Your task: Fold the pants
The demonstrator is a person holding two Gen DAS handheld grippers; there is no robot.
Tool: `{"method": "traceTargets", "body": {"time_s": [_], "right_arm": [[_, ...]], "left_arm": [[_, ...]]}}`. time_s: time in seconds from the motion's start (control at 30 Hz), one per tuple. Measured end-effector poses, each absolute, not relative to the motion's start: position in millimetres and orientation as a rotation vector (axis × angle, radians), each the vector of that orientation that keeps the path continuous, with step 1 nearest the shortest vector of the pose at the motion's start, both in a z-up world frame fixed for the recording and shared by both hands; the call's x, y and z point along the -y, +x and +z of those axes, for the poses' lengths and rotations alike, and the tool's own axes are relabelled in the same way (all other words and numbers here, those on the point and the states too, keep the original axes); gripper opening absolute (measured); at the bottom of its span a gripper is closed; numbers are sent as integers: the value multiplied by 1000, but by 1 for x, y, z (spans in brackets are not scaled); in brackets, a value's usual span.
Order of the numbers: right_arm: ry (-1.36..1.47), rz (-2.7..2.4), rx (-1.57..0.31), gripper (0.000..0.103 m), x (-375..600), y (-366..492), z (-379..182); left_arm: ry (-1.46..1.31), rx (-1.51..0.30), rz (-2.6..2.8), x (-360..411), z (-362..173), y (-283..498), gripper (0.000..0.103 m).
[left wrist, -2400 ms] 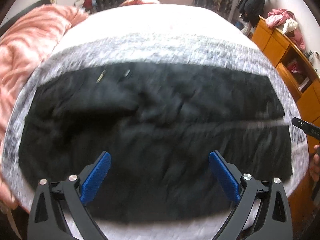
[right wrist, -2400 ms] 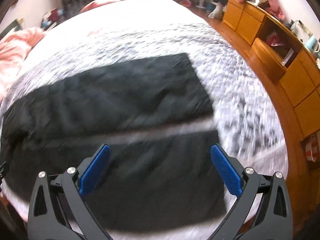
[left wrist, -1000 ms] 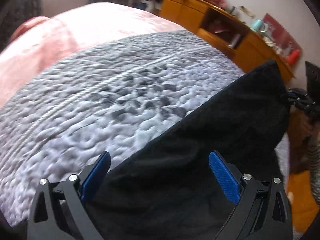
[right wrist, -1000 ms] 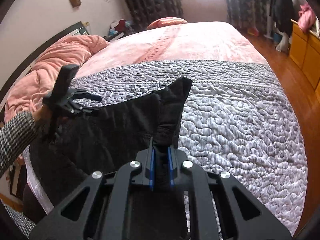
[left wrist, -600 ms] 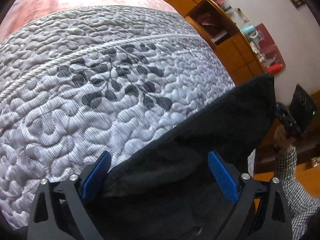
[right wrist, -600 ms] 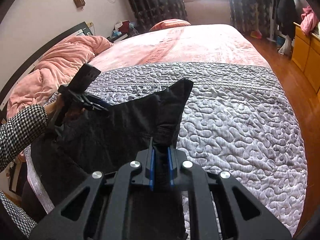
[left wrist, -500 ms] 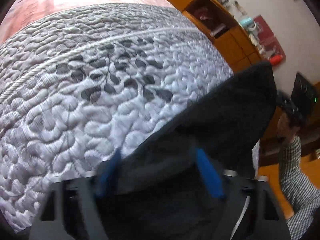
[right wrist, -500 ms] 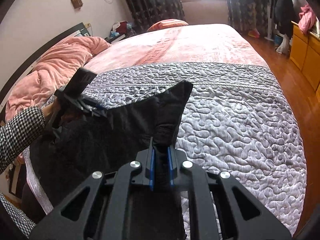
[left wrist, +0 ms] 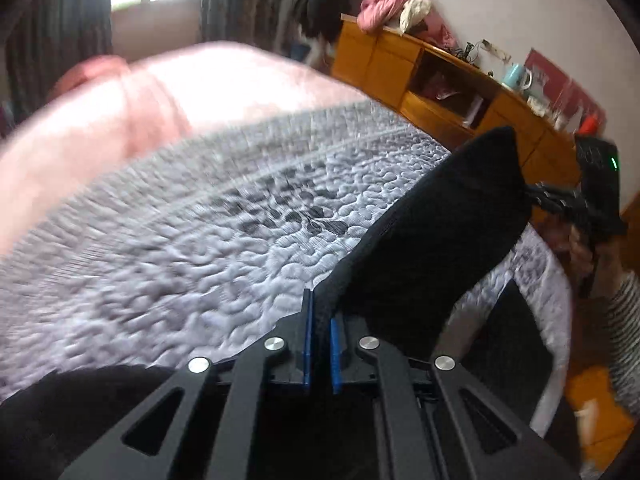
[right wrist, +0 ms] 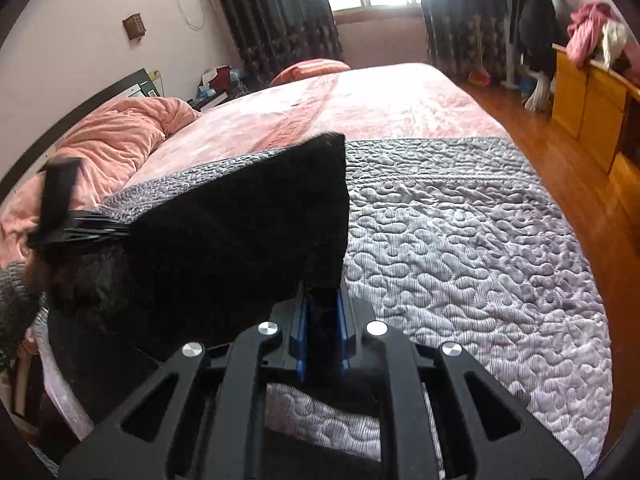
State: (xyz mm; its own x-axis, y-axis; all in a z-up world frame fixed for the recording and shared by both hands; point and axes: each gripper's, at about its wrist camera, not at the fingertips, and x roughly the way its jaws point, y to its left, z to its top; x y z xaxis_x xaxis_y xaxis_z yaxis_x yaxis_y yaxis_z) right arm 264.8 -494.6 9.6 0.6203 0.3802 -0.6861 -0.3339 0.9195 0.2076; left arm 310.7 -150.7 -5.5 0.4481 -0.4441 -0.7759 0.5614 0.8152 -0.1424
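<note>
pants: soft, limp, light, drape above grey quilt | both my hand-held grippers, left and right, clamp edges | blurred; probably thick hem, best hold

A grey quilted bedspread is spread over the near part of the bed, with a pink sheet beyond it. A crumpled pink duvet is heaped at the headboard. Wooden cabinets are topped with 1 mug and piled clothes.
</note>
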Motion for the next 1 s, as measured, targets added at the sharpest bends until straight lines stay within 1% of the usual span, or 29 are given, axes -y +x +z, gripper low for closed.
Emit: {"method": "traceTargets", "body": {"time_s": [0.07,0.2,0.3,0.5,0.73,0.87,0.93,1.0], "right_arm": [[35,403,-787,12,491,248,7],[6,395,-780,13,487,213,-2],[-24,387,-804,13,483,183,-15],[-75,383,-900,12,480,132,-44],[-71,349,-1022,12,491,91,-76],[-76,333,-1077,12,498,76,-89],[-83,326,-1093,14,500,72,-94],[-95,302,-1117,21,504,70,-99]], "left_arm": [[212,-861,-592,153,5,266,7],[271,-842,-564,155,4,196,7],[227,-880,-553,150,-7,156,6],[279,-879,-480,161,-33,83,6],[372,-916,-457,190,-82,29,9],[304,-970,-435,197,-100,22,10],[286,-980,-426,200,-104,20,10],[288,-990,-417,201,-108,18,10]]}}
